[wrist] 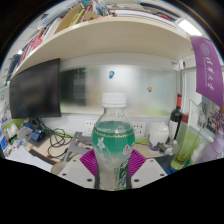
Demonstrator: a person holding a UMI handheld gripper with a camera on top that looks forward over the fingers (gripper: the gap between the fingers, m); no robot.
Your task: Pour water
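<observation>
A green plastic bottle (112,140) with a white cap and a patterned label stands upright between my gripper's fingers, filling the middle of the view. My gripper (112,165) is shut on the bottle's body, the magenta pads (90,161) pressing on both its sides. The bottle is held above the desk, and its lower part is hidden.
A dark monitor (35,88) stands left beyond the bottle. A frosted partition (120,85) runs behind, under a white shelf (110,35) with several items. A dark bottle (177,118) and a light green container (186,145) stand right. Cables and clutter lie on the desk (45,145) at left.
</observation>
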